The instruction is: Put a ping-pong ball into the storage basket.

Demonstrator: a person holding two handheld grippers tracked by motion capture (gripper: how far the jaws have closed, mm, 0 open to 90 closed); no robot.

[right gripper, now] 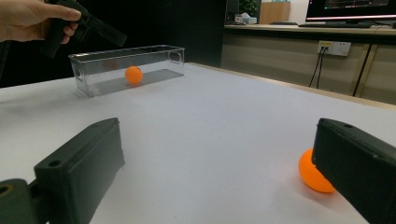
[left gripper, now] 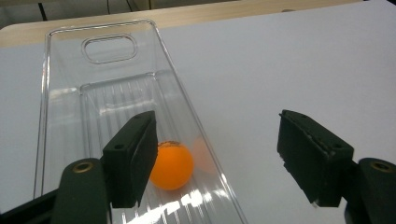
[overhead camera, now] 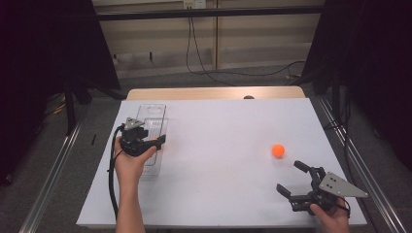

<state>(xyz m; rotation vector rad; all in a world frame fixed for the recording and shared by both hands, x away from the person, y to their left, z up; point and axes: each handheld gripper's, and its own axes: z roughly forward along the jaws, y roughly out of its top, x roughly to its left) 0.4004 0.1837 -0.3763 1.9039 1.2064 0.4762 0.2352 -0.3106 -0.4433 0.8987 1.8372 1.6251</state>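
A clear plastic tray lies lengthwise at the left of the white table. Inside it rests an orange ball, which the right gripper view catches through the tray's wall as the same ball. My left gripper hovers just above the tray's near end, jaws apart and nothing between them. A second orange ball sits on the table at the right. My right gripper stays low just behind it, open, with the ball half hidden by its right jaw.
A wooden strip runs along the table's far edge. Metal rails flank both sides of the table, and cables trail on the floor behind. Between tray and right ball is bare white tabletop.
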